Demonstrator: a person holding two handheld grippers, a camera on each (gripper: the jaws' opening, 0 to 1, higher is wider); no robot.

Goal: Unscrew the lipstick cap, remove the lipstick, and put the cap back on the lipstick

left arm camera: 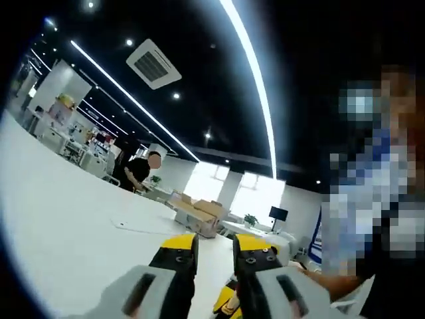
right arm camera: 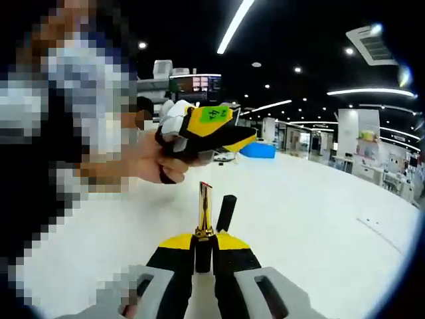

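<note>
Lipstick (right arm camera: 204,211) stands upright in the right gripper (right arm camera: 204,247), gold tube with a red tip showing at the top, its dark base pinched between the yellow-and-black jaws — clenched tight on it, no gap to see. Just to the right of the tube a black cylinder (right arm camera: 226,211) leans up from the jaws; probably the cap, though from this angle I cannot tell whether it is gripped, resting against the jaw or lying on the white table (right arm camera: 312,219) behind. Above and beyond, in the right gripper view, the left gripper (right arm camera: 199,129) hangs in a person's hand (right arm camera: 143,163), well clear of the tube.

In the left gripper view its own jaws stand apart with nothing between them — released, empty — and the camera looks out over the table towards cardboard boxes (left arm camera: 196,214) and bright windows.

The danger from here: the exposed red tip. If the cap comes down off-axis it smears or snaps the stick, and a slim base under side pressure could twist out of the grip.
</note>
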